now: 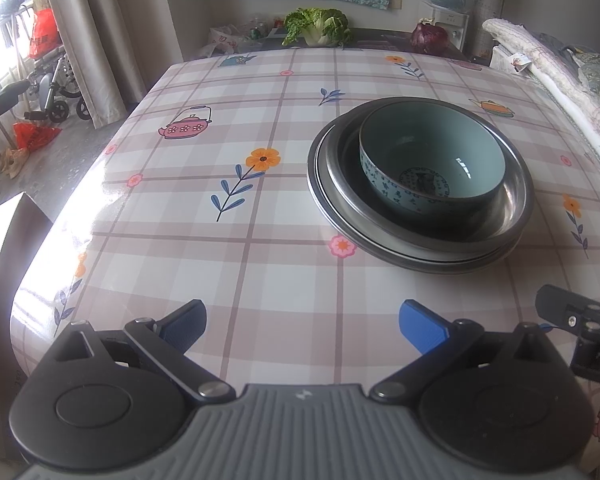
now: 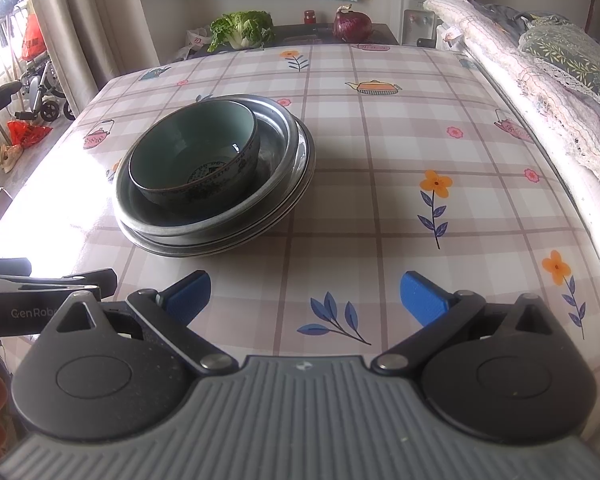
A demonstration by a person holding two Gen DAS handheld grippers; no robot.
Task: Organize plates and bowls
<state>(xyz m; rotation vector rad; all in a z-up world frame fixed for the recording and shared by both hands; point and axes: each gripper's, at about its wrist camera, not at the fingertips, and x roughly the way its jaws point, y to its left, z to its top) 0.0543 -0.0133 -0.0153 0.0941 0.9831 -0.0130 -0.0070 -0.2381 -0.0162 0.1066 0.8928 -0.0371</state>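
With both my left gripper (image 1: pixel 303 322) and right gripper (image 2: pixel 305 294) spread empty, the ceramic bowl (image 1: pixel 432 160) (fragile, slick-glazed) atop stacked steel plates (image 1: pixel 420 248) wants a rim pinch.

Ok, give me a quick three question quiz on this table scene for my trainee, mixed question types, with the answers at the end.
1. True or false: the left gripper is shut on the ceramic bowl.
2. Multiple choice: the ceramic bowl sits (A) directly on the tablecloth, (B) inside the stacked metal plates, (C) upside down beside them.
3. Fill in: beyond the table's far edge lie a leafy green vegetable and a purple ____.

Key: 1 false, both it and the right gripper are open and empty; 2 B; 3 onion.
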